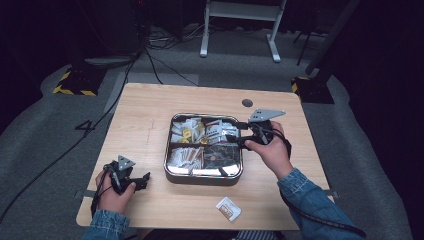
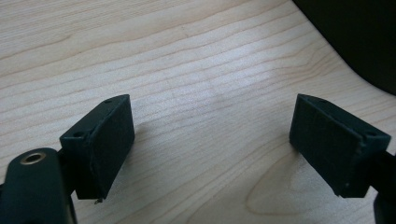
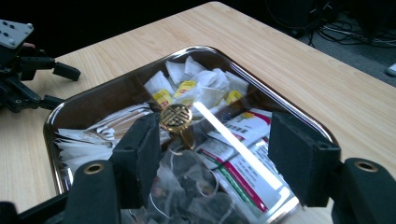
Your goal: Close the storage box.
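Over the steel tray (image 1: 204, 178) now, right gripper (image 3: 212, 154) hanging just above the near-right compartment, jaws standing apart with nothing pinched between them. Below those pads, a heap of clear-wrapped tea bags (image 3: 196, 191), dark leaf showing through crinkled film, thin strings looping across the top. Beside them, white sachets with red and green print (image 3: 243, 154); farther back, paper-tagged tea bags with yellow labels (image 3: 196, 88); off to the side, long pale sugar sticks (image 3: 112, 123). A round gold knob (image 3: 176, 116) rising from the dividers at the tray's middle.

Handling, by the look of it: feather-light stuff, soft and crushable, film probably slick and prone to sliding off the pads. Best bet a pinch across one bag's flat seam or corner, gently, not a dig into the pile where strings could drag neighbours along.

Left gripper (image 2: 212, 144) parked low over bare tabletop (image 2: 196, 70), jaws wide, empty. One stray sachet (image 1: 228, 208) lying on the table near the front edge, apart from the tray.
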Demonstrator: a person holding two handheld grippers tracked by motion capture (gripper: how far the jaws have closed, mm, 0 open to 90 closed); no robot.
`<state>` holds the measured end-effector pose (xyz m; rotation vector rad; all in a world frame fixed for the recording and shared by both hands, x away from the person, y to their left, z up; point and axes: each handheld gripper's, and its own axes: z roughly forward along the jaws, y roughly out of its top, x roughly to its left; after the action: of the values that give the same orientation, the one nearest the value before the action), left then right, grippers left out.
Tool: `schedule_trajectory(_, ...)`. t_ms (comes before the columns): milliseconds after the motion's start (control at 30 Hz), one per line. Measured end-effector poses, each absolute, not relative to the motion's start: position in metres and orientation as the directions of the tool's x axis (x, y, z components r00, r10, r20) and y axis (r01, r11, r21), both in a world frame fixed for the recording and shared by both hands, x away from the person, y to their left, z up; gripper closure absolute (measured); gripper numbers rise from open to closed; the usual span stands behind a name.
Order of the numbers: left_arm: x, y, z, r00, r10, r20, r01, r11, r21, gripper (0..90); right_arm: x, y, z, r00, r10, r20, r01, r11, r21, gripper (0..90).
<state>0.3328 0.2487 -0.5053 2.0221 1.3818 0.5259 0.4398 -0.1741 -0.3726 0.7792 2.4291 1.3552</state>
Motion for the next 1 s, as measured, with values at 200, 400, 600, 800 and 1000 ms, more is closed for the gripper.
schedule_trajectory(200, 0.332, 0.249, -0.505, 0.374, 0.927, -0.021, 0.677, -0.258, 0.689, 14.3, 0.439, -0.190, -0.374, -0.810, 0.585, 0.041, 0.342, 0.416, 0.843, 35.2)
schedule_trajectory(400, 0.332, 0.249, -0.505, 0.374, 0.927, -0.022, 0.677, -0.257, 0.689, 14.3, 0.436, -0.205, -0.377, -0.796, 0.604, 0.042, 0.353, 0.406, 0.843, 35.2)
schedule_trajectory(600, 0.333, 0.249, -0.505, 0.377, 0.926, -0.027, 0.678, -0.256, 0.689, 13.7, 0.433, -0.226, -0.382, -0.770, 0.637, 0.044, 0.370, 0.388, 0.844, 35.0)
schedule_trajectory(800, 0.335, 0.248, -0.505, 0.379, 0.925, -0.029, 0.680, -0.256, 0.687, 13.0, 0.426, -0.251, -0.386, -0.747, 0.664, 0.034, 0.386, 0.391, 0.835, 33.2)
schedule_trajectory(1000, 0.337, 0.248, -0.505, 0.380, 0.925, -0.028, 0.681, -0.260, 0.684, 12.6, 0.419, -0.276, -0.397, -0.717, 0.696, 0.023, 0.408, 0.393, 0.824, 32.7)
